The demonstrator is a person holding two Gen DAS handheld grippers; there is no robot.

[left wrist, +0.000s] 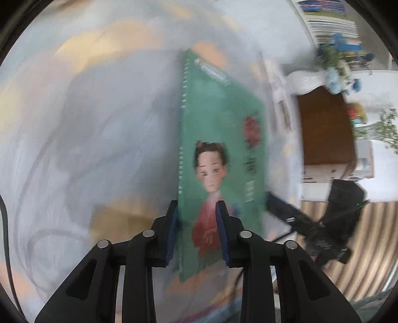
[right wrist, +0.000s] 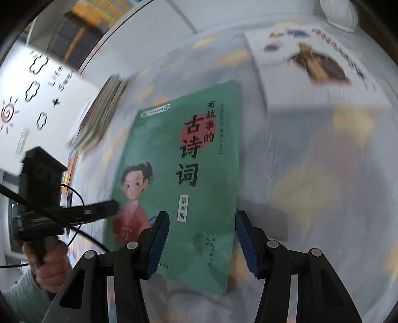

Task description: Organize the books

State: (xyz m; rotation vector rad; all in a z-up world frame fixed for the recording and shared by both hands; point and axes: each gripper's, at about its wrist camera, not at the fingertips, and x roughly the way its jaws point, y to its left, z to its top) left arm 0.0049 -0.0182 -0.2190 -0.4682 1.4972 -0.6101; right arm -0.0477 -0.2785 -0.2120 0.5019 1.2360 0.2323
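Observation:
A green book [left wrist: 219, 124] with a drawn child in red on its cover is tilted up over the pale patterned table [left wrist: 87, 124]. My left gripper [left wrist: 197, 231] is shut on it near the spine, one blue pad on the back and one on the cover. In the right wrist view the same green book [right wrist: 179, 179] faces the camera, and the left gripper [right wrist: 109, 207] grips its left edge. My right gripper [right wrist: 202, 238] is open. Its left pad lies over the cover and its right pad stands just past the book's right edge. Both backgrounds are blurred.
A white-covered book [right wrist: 311, 69] lies flat at the back right, near a white bowl [right wrist: 338, 12]. A leaning stack of books [right wrist: 99, 116] sits at the left. A person's hand [right wrist: 47, 263] holds the left gripper's handle. Bookshelves [left wrist: 330, 22] and plants [left wrist: 333, 64] stand beyond.

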